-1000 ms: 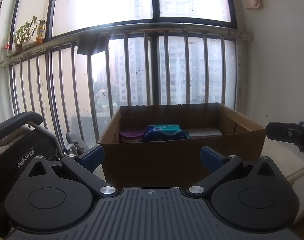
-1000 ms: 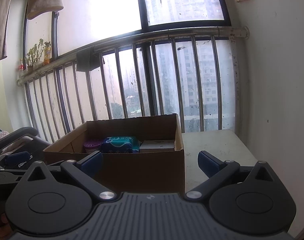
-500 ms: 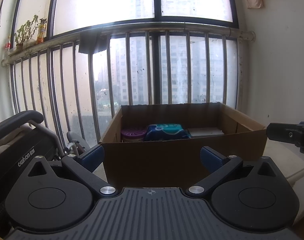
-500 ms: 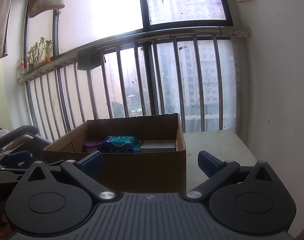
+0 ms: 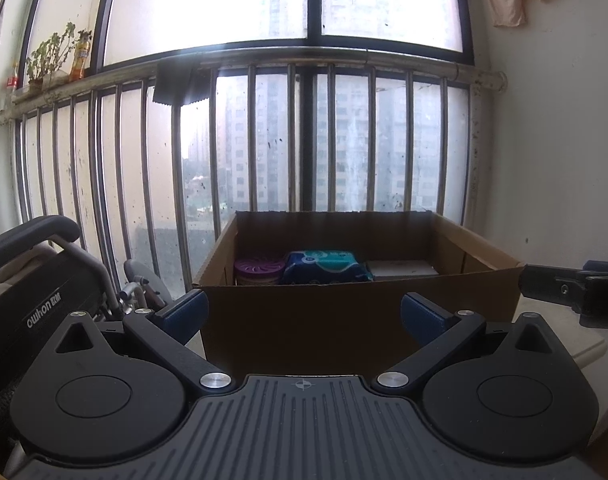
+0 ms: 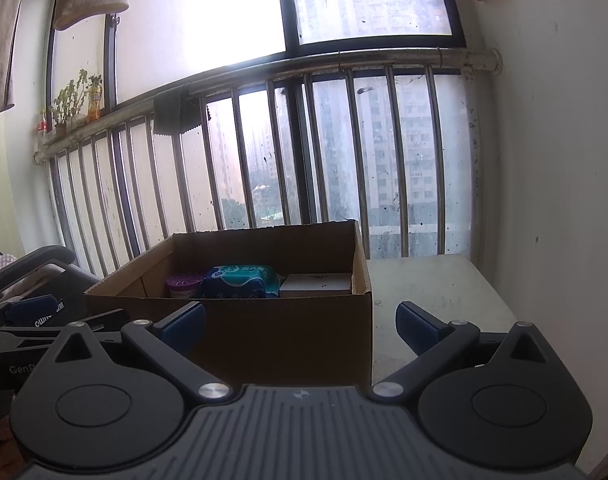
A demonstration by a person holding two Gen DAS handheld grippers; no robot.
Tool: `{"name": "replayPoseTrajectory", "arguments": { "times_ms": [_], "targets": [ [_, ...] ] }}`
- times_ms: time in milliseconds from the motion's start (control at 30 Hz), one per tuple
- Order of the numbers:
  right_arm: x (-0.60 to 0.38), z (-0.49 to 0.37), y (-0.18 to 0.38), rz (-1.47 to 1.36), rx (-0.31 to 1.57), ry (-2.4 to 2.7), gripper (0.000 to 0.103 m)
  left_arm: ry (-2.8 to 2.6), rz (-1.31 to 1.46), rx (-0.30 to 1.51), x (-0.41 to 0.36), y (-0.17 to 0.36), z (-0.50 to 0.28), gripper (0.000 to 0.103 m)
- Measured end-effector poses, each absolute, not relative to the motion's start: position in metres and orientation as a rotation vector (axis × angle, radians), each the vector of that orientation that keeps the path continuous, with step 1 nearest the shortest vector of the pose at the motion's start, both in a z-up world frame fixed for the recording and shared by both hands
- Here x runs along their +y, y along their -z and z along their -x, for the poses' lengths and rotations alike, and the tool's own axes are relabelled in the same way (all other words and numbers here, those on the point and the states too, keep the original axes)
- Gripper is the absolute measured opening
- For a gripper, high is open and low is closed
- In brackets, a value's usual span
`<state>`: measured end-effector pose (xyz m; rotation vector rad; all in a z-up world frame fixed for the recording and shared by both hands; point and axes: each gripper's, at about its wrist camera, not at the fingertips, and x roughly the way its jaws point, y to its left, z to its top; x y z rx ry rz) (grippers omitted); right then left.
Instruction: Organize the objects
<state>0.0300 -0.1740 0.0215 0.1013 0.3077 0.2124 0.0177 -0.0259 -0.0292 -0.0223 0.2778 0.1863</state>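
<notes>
An open cardboard box (image 5: 359, 320) stands on a white table by the window bars; it also shows in the right wrist view (image 6: 288, 332). Inside lie a purple round container (image 5: 259, 272), a blue-green wipes pack (image 5: 327, 266) and a white flat box (image 5: 401, 269); the right wrist view shows the container (image 6: 184, 285), the pack (image 6: 240, 281) and the white box (image 6: 316, 284). My left gripper (image 5: 304, 314) is open and empty in front of the box. My right gripper (image 6: 300, 324) is open and empty in front of the box's right corner.
The white table (image 6: 431, 292) extends right of the box to the wall. A black wheelchair (image 5: 44, 292) stands at the left. Window bars (image 5: 288, 140) run behind the box. The right gripper's body (image 5: 575, 292) shows at the right edge of the left wrist view.
Both views have shifted slightly; the box sits a little more to the right and lower in frame. Both grippers stay open and empty.
</notes>
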Motion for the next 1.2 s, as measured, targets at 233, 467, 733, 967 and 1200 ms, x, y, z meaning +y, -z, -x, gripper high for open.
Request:
{"name": "replayPoseTrajectory", "arguments": {
  "times_ms": [233, 467, 733, 967, 1200],
  "targets": [
    [-0.1747, -0.0296, -0.022, -0.102, 0.304, -0.212, 0.103, -0.195, 0.014, 0.275, -0.0274, 0.0287, -0.0173, 0.103],
    [-0.1752, -0.0302, -0.0211, -0.102, 0.305, -0.21, 0.103, -0.194, 0.009, 0.274, -0.0285, 0.0283, -0.0182, 0.103],
    [-0.175, -0.0302, -0.0207, -0.1, 0.309, -0.211, 0.103, -0.199, 0.008, 0.278, -0.0288, 0.029, -0.0197, 0.103],
    [-0.1749, -0.029, -0.02, -0.097, 0.311, -0.21, 0.103, -0.199, 0.008, 0.277, -0.0296, 0.0292, -0.0202, 0.103],
    [-0.1756, -0.0286, -0.0191, -0.098, 0.313, -0.204, 0.103, -0.202, 0.007, 0.279, -0.0292, 0.0296, -0.0209, 0.103]
  ]
}}
